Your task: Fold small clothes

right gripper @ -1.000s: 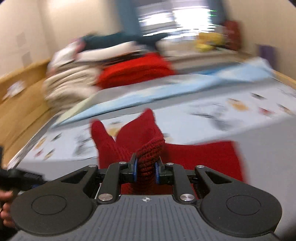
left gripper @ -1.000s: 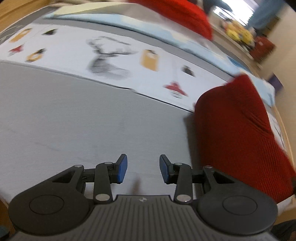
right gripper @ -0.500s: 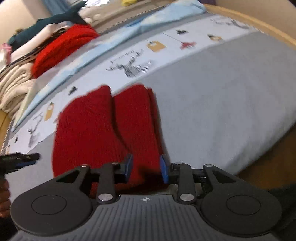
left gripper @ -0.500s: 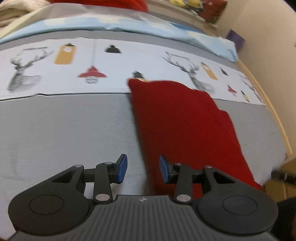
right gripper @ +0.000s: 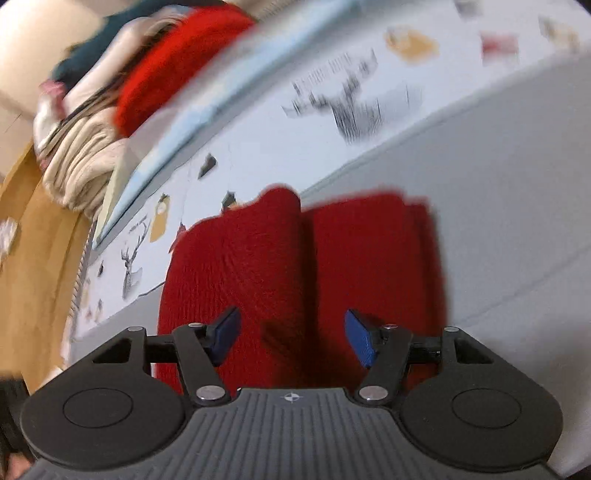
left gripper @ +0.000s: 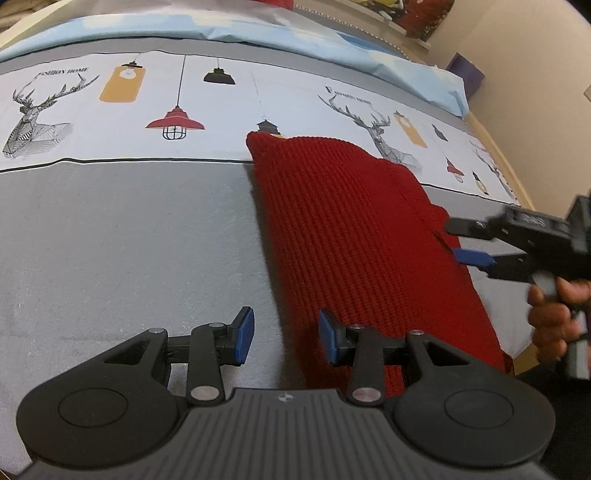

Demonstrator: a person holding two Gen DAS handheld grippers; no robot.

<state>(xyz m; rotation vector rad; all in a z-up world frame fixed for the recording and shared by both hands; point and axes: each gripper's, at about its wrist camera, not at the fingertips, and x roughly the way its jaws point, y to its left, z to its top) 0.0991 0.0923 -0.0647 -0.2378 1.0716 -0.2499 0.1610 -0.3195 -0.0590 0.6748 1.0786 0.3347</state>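
Note:
A dark red knitted garment [left gripper: 351, 236] lies folded flat on the grey bedsheet [left gripper: 129, 240]. My left gripper [left gripper: 283, 339] hovers open over its near left edge, nothing between the blue pads. In the left wrist view my right gripper [left gripper: 456, 242] comes in from the right over the garment's right edge, held by a hand [left gripper: 554, 317]. In the right wrist view the red garment [right gripper: 295, 266] shows two folded halves side by side. My right gripper [right gripper: 291, 338] is above it with jaws opening, pads clear of the knit.
A printed band with deer and lamps [left gripper: 177, 107] crosses the bed beyond the garment. A light blue cloth [left gripper: 258, 29] lies behind it. A pile of clothes [right gripper: 110, 110], one bright red, sits at the head of the bed. A wooden bed frame [right gripper: 40, 229] runs along the side.
My right gripper let go of the red knit it had pinched and its jaws spread wide. The garment now lies flat and folded. My left gripper swung over to its left edge.

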